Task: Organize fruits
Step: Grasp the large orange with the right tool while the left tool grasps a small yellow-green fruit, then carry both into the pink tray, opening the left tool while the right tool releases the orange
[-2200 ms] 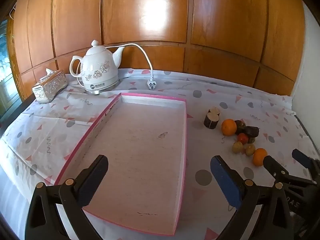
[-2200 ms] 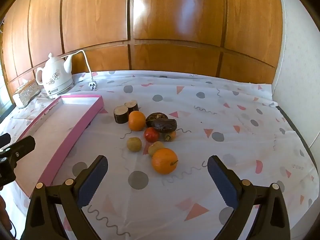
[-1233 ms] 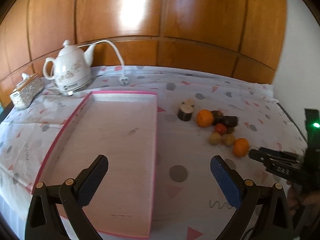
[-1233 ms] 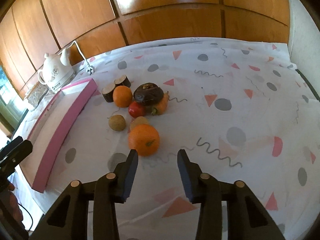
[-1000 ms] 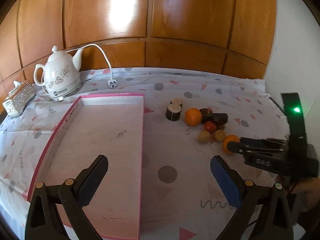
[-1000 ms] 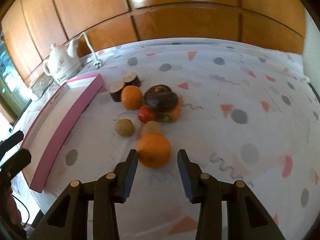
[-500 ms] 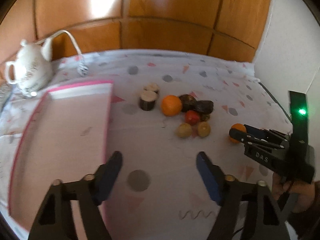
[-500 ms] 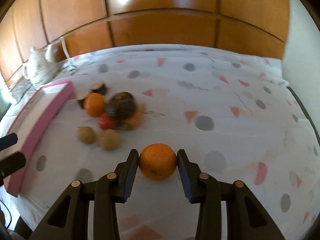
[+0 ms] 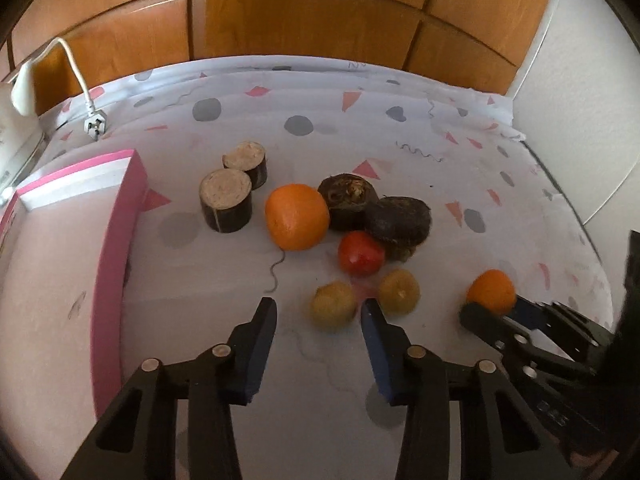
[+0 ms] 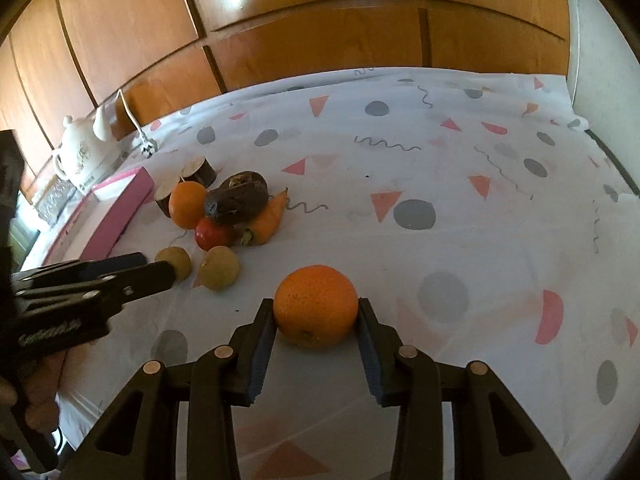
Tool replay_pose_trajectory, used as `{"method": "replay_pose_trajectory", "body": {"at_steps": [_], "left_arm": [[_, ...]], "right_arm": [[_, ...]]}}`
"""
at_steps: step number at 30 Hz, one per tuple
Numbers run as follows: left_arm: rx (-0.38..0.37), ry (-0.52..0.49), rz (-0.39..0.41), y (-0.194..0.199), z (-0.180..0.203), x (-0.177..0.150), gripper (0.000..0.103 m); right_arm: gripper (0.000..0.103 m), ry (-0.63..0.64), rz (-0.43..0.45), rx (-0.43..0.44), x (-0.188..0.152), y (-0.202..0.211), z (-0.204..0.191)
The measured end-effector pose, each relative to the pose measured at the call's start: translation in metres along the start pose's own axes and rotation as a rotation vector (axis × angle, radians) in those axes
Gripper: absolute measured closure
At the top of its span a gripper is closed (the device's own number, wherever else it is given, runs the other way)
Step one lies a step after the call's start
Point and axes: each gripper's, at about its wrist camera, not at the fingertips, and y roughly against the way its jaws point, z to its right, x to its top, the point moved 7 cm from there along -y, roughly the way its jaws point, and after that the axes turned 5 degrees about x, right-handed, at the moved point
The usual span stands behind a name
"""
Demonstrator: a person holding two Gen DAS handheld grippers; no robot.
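No writing is showing legibly. Two oranges: the right gripper (image 10: pixel 316 320) is clamping one orange (image 10: pixel 316 306) just above the cloth (image 10: pixel 460 208), now apart from the pile; the other orange (image 9: pixel 297 216) is sitting among two logs (image 9: pixel 227 205), a tomato (image 9: pixel 360 254) and two yellow fruits. The left gripper (image 9: pixel 318 316), jaws narrowed since before yet apart, is nearing one yellow fruit (image 9: pixel 333 305) beside the pink tray (image 9: pixel 116 240).

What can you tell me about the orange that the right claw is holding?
The orange is round, bright orange, with dimpled peel and a small dark stem mark low on its front. It looks whole and unbruised. The right claw is shut on it, one blue pad pressed to each side. It sits apart from the other fruit, over the white patterned tablecloth; whether it still touches the cloth cannot be told. In the left wrist view it shows small, at the claw's tip.
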Motion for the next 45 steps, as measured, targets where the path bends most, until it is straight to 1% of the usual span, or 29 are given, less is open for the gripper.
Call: {"method": "replay_pose_trajectory", "body": {"at_steps": [1, 4, 5, 6, 7, 12, 18, 22, 24, 29, 32, 35, 38, 40, 42, 45], "left_arm": [[-0.005, -0.003, -0.003, -0.003, 0.001, 0.000, 0.059], [0.017, -0.022, 0.009, -0.010, 0.004, 0.004, 0.059], [0.019, -0.025, 0.013, -0.012, 0.005, 0.005, 0.063], [0.010, -0.027, 0.017, -0.012, 0.005, 0.005, 0.077], [0.006, -0.027, 0.017, -0.012, 0.004, 0.004, 0.078], [0.019, 0.018, 0.037, -0.001, -0.006, -0.009, 0.079], [0.041, 0.021, 0.061, 0.013, -0.012, -0.031, 0.079], [0.037, 0.076, 0.055, 0.025, -0.027, -0.038, 0.079], [0.043, 0.098, 0.073, 0.034, -0.036, -0.038, 0.079], [0.099, 0.170, 0.145, 0.068, -0.071, -0.035, 0.079], [0.162, 0.210, 0.177, 0.085, -0.099, -0.035, 0.079], [0.241, 0.253, 0.192, 0.096, -0.129, -0.039, 0.079], [0.295, 0.300, 0.189, 0.100, -0.153, -0.047, 0.079], [0.325, 0.330, 0.187, 0.101, -0.169, -0.053, 0.078], [0.349, 0.365, 0.182, 0.103, -0.184, -0.058, 0.078], [0.370, 0.405, 0.186, 0.109, -0.199, -0.065, 0.078]], "right_arm": [[0.063, -0.006, 0.005, 0.007, 0.000, 0.000, 0.000], [0.063, -0.011, 0.014, 0.013, 0.001, 0.000, 0.001], [0.063, -0.013, 0.016, 0.015, 0.002, 0.000, 0.001], [0.063, -0.016, 0.019, 0.018, 0.002, 0.000, 0.001], [0.063, -0.019, 0.022, 0.020, 0.002, 0.000, 0.001], [0.063, -0.020, 0.030, 0.015, 0.003, -0.001, 0.002], [0.063, 0.004, 0.027, -0.020, 0.002, -0.002, -0.001], [0.063, 0.027, 0.016, -0.042, 0.003, -0.003, -0.002], [0.063, 0.037, 0.009, -0.050, 0.003, -0.003, -0.002], [0.064, 0.063, -0.003, -0.077, 0.004, -0.002, -0.004], [0.064, 0.076, 0.006, -0.110, 0.006, 0.002, -0.005], [0.064, 0.079, 0.022, -0.113, 0.010, 0.011, -0.008], [0.064, 0.090, 0.030, -0.082, 0.016, 0.019, -0.021], [0.064, 0.118, 0.034, -0.051, 0.020, 0.023, -0.037], [0.064, 0.158, 0.029, 0.006, 0.025, 0.025, -0.061], [0.064, 0.248, -0.006, 0.109, 0.026, 0.020, -0.104]]}}
